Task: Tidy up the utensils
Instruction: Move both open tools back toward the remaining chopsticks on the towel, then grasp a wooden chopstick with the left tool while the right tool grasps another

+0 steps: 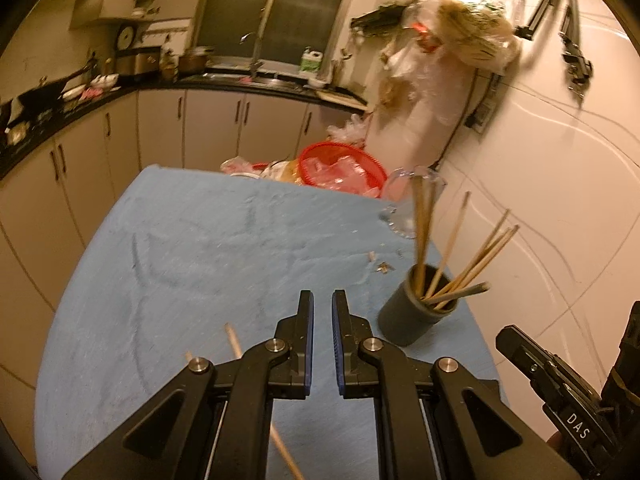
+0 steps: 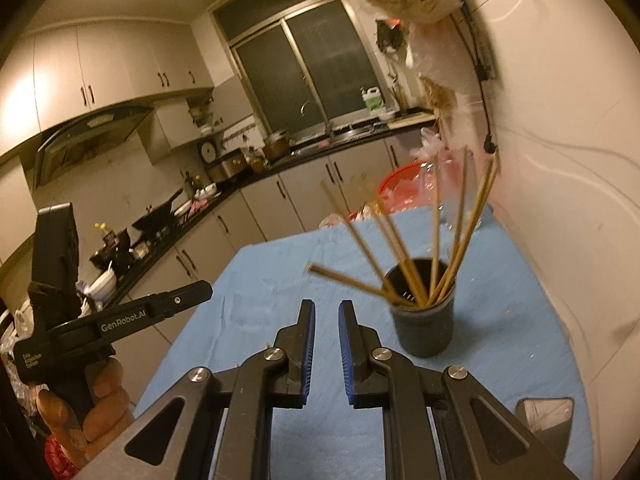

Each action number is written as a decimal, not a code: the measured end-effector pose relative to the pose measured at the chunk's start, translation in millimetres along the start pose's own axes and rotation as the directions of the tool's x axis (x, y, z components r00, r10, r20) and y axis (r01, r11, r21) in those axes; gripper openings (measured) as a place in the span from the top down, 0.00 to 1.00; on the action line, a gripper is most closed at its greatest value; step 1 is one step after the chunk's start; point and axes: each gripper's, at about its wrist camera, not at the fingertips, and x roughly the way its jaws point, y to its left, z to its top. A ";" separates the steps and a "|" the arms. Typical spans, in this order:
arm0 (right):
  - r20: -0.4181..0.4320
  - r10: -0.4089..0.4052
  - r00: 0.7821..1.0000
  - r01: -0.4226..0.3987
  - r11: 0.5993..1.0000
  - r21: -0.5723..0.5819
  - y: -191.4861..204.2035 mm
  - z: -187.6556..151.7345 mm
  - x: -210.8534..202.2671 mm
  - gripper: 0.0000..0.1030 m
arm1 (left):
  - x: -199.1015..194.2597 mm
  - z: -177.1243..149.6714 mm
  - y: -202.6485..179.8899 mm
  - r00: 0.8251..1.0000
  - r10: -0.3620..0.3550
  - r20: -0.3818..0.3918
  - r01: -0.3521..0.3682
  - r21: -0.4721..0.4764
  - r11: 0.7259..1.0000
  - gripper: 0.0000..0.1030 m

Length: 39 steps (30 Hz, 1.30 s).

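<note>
A dark round holder (image 1: pixel 416 308) stands on the blue tablecloth (image 1: pixel 208 248) at the right and holds several wooden chopsticks (image 1: pixel 476 264). It also shows in the right wrist view (image 2: pixel 424 320) with the chopsticks (image 2: pixel 400 248) fanned out. One loose chopstick (image 1: pixel 234 340) lies on the cloth under my left gripper (image 1: pixel 322 300), whose jaws stand slightly apart with nothing between them. My right gripper (image 2: pixel 326 308) is also slightly open and empty, just left of the holder. The left gripper's body (image 2: pixel 120 320) shows at the left in the right wrist view.
A clear glass jug (image 1: pixel 408 204) stands at the table's far right edge. A red basket (image 1: pixel 344 168) with plastic bags sits beyond the table. Small scraps (image 1: pixel 382 266) lie near the holder. A white wall is at the right, kitchen cabinets at the left.
</note>
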 end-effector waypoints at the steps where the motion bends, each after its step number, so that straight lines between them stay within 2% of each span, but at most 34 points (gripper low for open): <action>1: -0.008 0.001 1.000 -0.001 1.000 -0.002 0.2 -1.6 2.9 0.86 | 1.6 -3.6 6.3 1.000 0.005 -0.008 -0.005 -0.012 1.000 0.92; 14: -0.173 -0.010 0.985 0.000 0.998 -0.057 23.6 -53.4 67.0 0.86 | 17.7 -49.7 82.3 0.990 0.081 -0.112 -0.095 -0.133 0.986 0.92; 17: -0.206 0.003 0.978 -0.011 0.999 -0.040 23.2 -63.1 78.1 0.86 | 26.3 -60.8 107.5 0.982 0.086 -0.169 -0.118 -0.186 0.975 0.92; 19: -0.219 0.008 0.976 -0.017 0.999 -0.039 23.6 -66.9 83.2 0.86 | 37.4 -66.7 125.2 0.969 0.088 -0.231 -0.142 -0.229 0.963 0.92; 23: -0.231 0.016 0.973 -0.027 0.999 -0.044 26.0 -69.6 87.0 0.86 | 59.1 -72.3 142.0 0.950 0.047 -0.310 -0.146 -0.303 0.942 0.92; 25: -0.228 0.016 0.973 -0.027 0.998 -0.048 25.5 -69.3 86.2 0.86 | 68.1 -72.4 142.1 0.943 0.019 -0.333 -0.134 -0.326 0.936 0.86; 26: -0.228 0.016 0.973 -0.028 0.999 -0.046 25.7 -69.1 85.6 0.86 | 72.8 -72.3 141.8 0.939 0.012 -0.343 -0.134 -0.336 0.932 0.77; 28: -0.229 0.017 0.973 -0.027 0.999 -0.039 22.7 -68.9 85.2 0.86 | 80.6 -71.0 140.0 0.936 0.002 -0.352 -0.136 -0.355 0.925 0.73; 34: -0.234 0.019 0.972 -0.024 1.000 -0.019 15.2 -66.6 85.1 0.86 | 106.4 -67.1 127.2 0.910 0.045 -0.412 -0.189 -0.315 0.930 0.74; 35: -0.235 0.018 0.972 -0.023 1.000 -0.019 14.9 -65.9 85.7 0.86 | 107.5 -65.9 123.8 0.913 0.071 -0.403 -0.203 -0.295 0.934 0.74; 37: -0.242 0.016 0.970 -0.022 0.999 -0.024 16.1 -64.9 87.5 0.86 | 111.1 -65.3 116.9 0.903 0.137 -0.408 -0.247 -0.230 0.941 0.82; 38: -0.249 0.016 0.968 -0.024 0.999 -0.030 17.7 -64.3 89.7 0.86 | 112.4 -66.3 113.5 0.893 0.187 -0.410 -0.284 -0.190 0.940 0.92; 39: -0.260 0.014 0.965 -0.026 0.999 -0.041 20.3 -63.4 93.0 0.86 | 111.8 -67.8 112.9 0.893 0.194 -0.406 -0.284 -0.174 0.943 0.92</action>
